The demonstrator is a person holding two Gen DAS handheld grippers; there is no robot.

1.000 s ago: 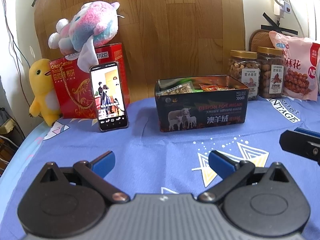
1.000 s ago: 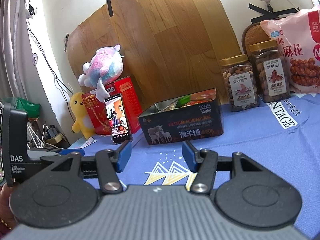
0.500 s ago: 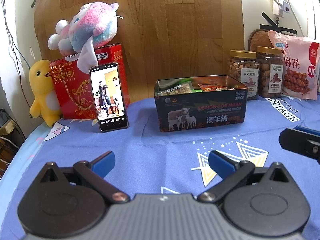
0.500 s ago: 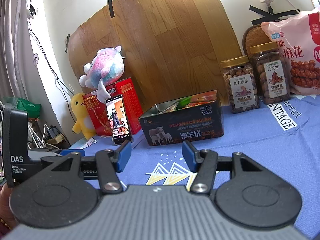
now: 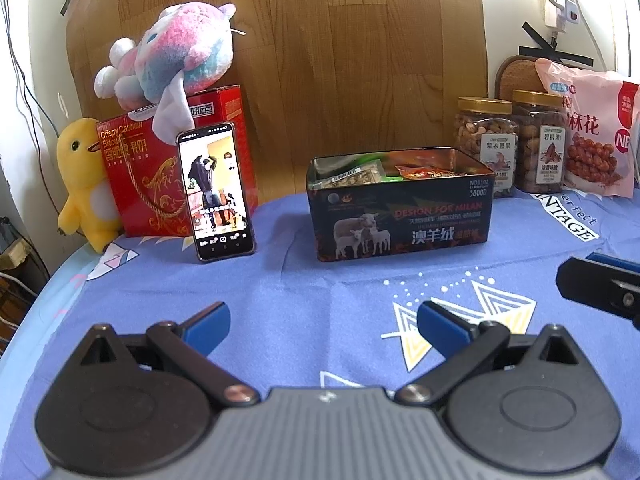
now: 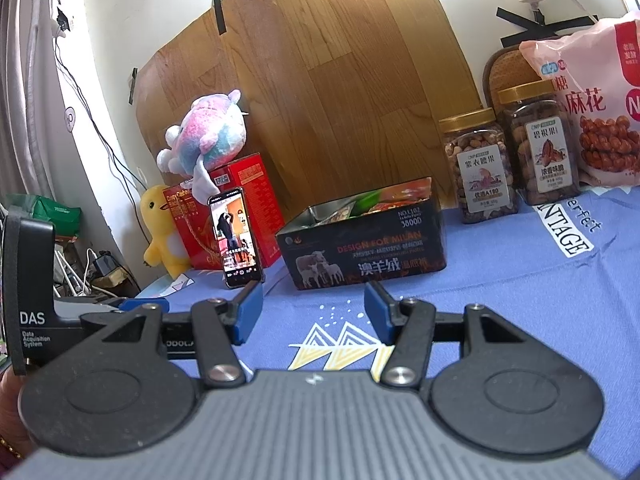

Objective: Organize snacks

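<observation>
Left gripper (image 5: 322,322): jaws spread wide, nothing between the blue pads, hovering over the blue tablecloth (image 5: 304,296). Right gripper (image 6: 314,310): jaws apart too, empty. Snack tin (image 5: 400,212) sits mid-table, well apart from both, packets inside, possibly nuts. Two nut jars (image 6: 478,166) behind it.

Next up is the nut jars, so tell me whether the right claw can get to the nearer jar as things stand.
Probably yes. The right claw stands open and empty, and only bare blue cloth lies between it and the nearer nut jar. The dark tin sits off to the left, clear of that path.
</observation>
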